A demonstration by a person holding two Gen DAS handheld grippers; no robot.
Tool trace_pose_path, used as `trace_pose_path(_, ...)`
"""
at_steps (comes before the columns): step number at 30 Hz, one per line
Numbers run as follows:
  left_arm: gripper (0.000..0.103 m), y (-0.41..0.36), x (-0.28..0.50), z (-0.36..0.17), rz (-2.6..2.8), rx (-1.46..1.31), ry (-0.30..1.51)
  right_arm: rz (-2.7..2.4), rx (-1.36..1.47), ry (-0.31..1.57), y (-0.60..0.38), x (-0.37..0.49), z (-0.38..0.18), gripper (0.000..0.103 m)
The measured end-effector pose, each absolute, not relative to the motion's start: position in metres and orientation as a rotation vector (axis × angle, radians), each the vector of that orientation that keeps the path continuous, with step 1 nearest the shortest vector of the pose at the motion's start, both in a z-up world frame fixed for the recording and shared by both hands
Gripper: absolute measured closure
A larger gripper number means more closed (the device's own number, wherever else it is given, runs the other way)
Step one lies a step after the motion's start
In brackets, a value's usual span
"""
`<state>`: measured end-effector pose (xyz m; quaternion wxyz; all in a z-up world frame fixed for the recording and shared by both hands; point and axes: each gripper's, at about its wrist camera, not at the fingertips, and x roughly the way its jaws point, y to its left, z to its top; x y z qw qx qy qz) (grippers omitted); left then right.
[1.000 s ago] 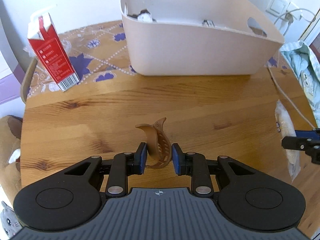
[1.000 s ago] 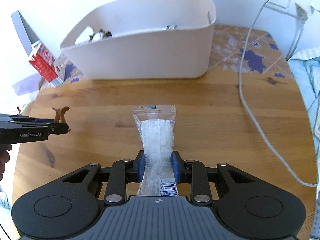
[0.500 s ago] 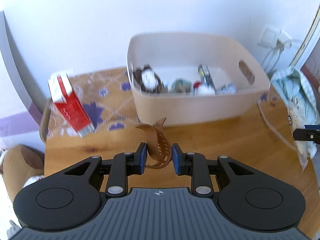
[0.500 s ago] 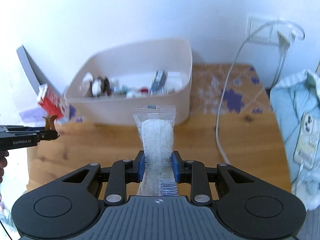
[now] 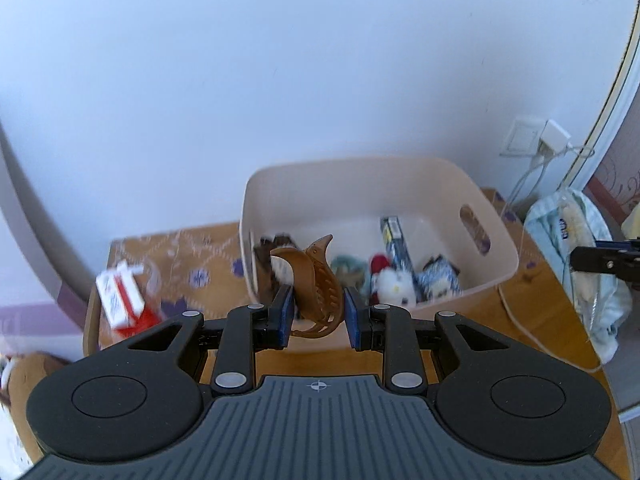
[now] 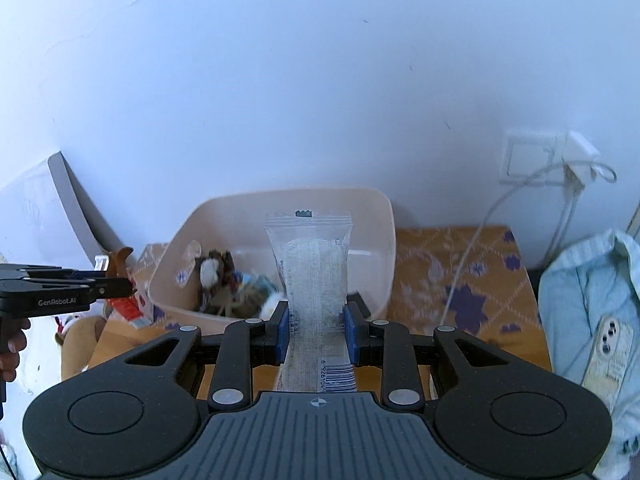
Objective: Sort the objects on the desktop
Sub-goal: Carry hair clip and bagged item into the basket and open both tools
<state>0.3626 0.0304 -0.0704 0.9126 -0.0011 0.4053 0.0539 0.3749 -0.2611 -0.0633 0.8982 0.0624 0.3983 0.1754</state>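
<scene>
Grippers both carry a load, high above the wooden tabletop (image 5: 540, 320). The left gripper (image 5: 316, 314) has its blue-padded fingers (image 5: 283, 314) pinching a brown plastic claw hair clip (image 5: 314, 284), which stands upright between them with its curved prongs rising past the fingertips. From this camera the clip shows in front of the near left corner of the beige plastic storage bin (image 5: 400, 184), which sits on the table against the white wall. Inside the bin lie a small white-and-red plush toy (image 5: 390, 282), a blue-and-yellow packet (image 5: 394, 240) and other small items too blurred to name. A red and white carton (image 5: 120, 300) stands on the patterned table mat (image 5: 192, 248) to the left of the bin.

The right gripper (image 6: 316, 330) is clamped on a clear plastic snack packet (image 6: 314, 276) with a barcode at its lower end; the packet stands upright between the pads and shows in front of the bin (image 6: 384, 224). A white cable (image 6: 476, 248) runs from the wall socket (image 6: 524, 156) down across the mat. A light blue cloth (image 6: 588, 280) lies at the right with a white phone (image 6: 608, 348) on it
</scene>
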Motion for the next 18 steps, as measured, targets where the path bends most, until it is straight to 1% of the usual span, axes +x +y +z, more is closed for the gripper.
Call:
trace_pose_path(12,0.076,0.021,0.414,-0.077,0.081,0.042,0.813,0.389,0.104,0.797,-0.226,0.426,-0.058,0.077)
trace_pose_path(18,0.076,0.025,0.434,-0.094,0.122,0.039,0.822,0.385,0.080,0.809,-0.210,0.454,-0.072,0.077)
